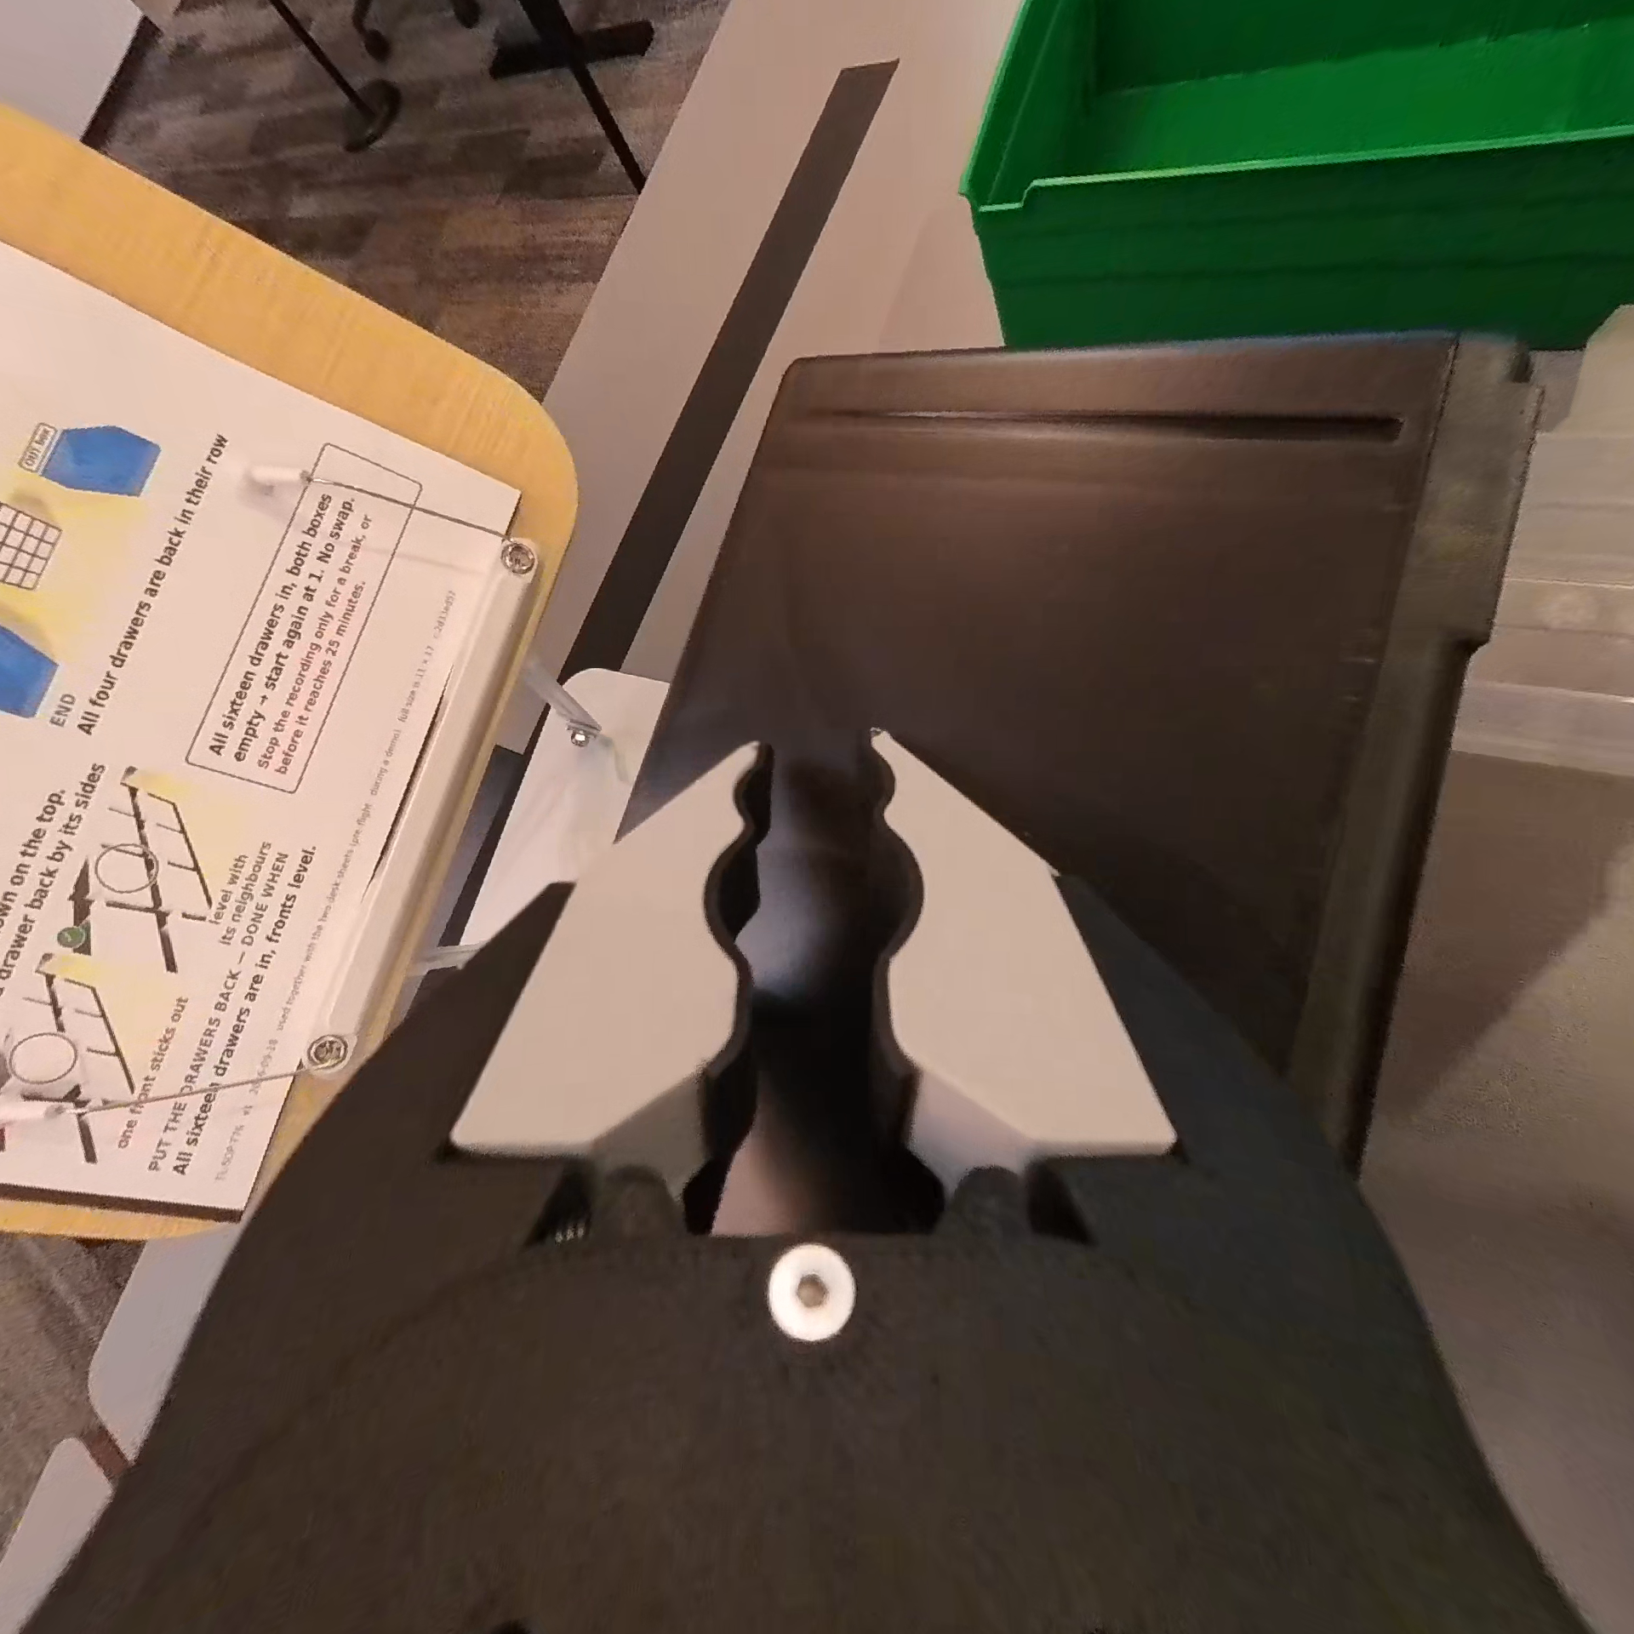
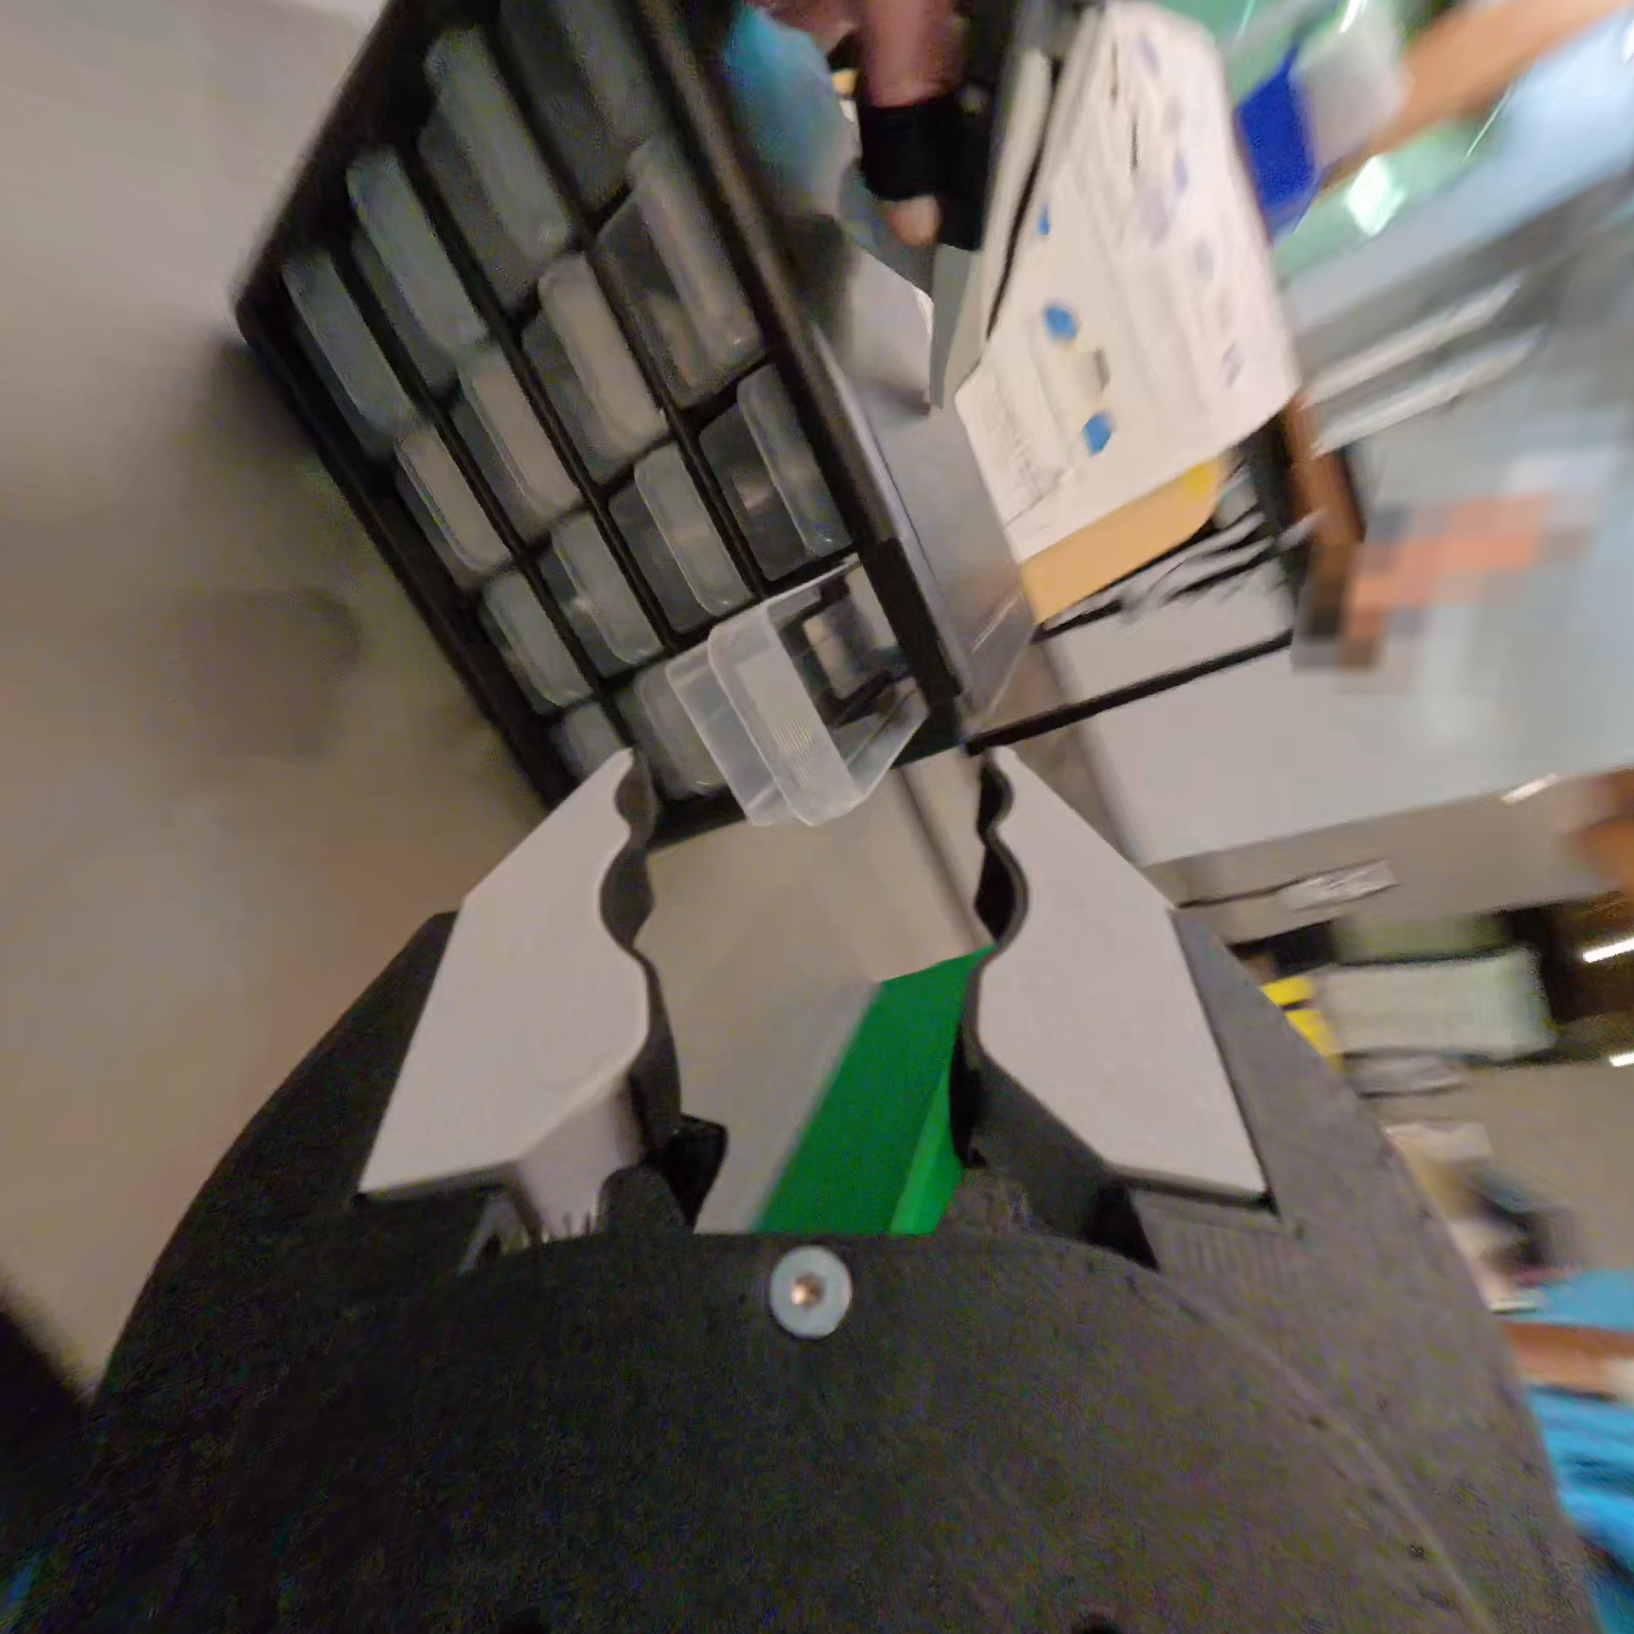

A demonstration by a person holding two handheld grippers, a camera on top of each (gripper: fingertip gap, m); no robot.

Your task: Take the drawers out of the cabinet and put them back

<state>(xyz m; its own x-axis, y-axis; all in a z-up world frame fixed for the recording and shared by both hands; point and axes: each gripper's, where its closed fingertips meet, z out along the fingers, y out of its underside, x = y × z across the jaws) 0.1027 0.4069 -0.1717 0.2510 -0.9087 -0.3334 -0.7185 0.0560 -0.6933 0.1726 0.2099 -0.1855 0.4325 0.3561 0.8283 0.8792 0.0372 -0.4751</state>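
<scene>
black and red print covers a white instruction sheet [image 1: 221, 752] on a wooden board [image 1: 539, 460].

Pale grey table [image 2: 133, 548], black drawer cabinet [image 2: 265, 301] on it (blurred), green bin [image 1: 1238, 256] alongside

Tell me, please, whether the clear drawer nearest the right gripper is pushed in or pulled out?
Pulled out partway: the clear drawer juts beyond the cabinet front; its neighbours sit flush.

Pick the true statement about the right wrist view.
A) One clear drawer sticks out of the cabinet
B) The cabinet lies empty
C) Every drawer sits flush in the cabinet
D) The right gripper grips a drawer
A: one clear drawer juts from the black cabinet, beyond the open, empty right gripper.
</scene>
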